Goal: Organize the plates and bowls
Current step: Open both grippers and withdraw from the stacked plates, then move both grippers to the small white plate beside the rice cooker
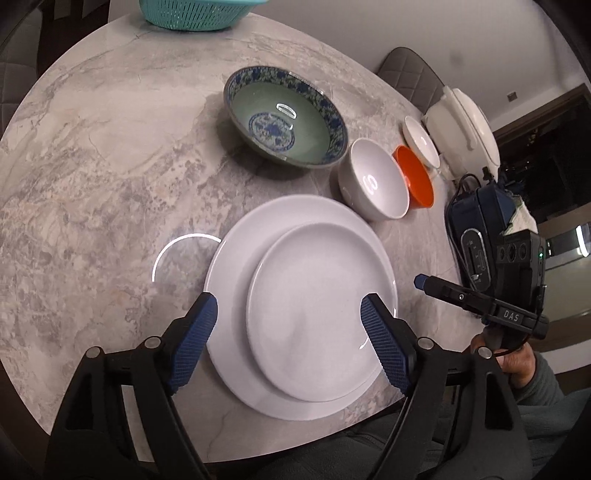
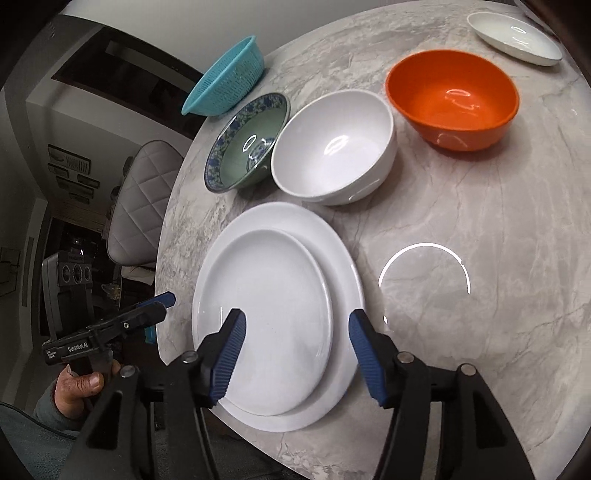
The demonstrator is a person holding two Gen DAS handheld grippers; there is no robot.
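Note:
A small white plate (image 1: 314, 317) (image 2: 273, 325) lies on a larger white plate (image 1: 236, 266) (image 2: 332, 251) near the table's front edge. My left gripper (image 1: 290, 308) hovers open above them, its blue pads apart and touching nothing. My right gripper (image 2: 295, 325) is open over the same stack, nothing between its fingers. Behind the plates stand a blue-patterned green bowl (image 1: 286, 116) (image 2: 245, 144), a white bowl (image 1: 375, 181) (image 2: 334, 146), an orange bowl (image 1: 415, 177) (image 2: 452, 99) and a small white dish (image 1: 421, 142) (image 2: 515, 37).
A teal colander (image 1: 201, 13) (image 2: 225, 86) sits at the table's far edge. A white lidded pot (image 1: 465, 129) and a dark device with cables (image 1: 476, 229) stand at the right in the left wrist view. Grey quilted chairs (image 2: 136, 206) surround the marble table (image 1: 110, 166).

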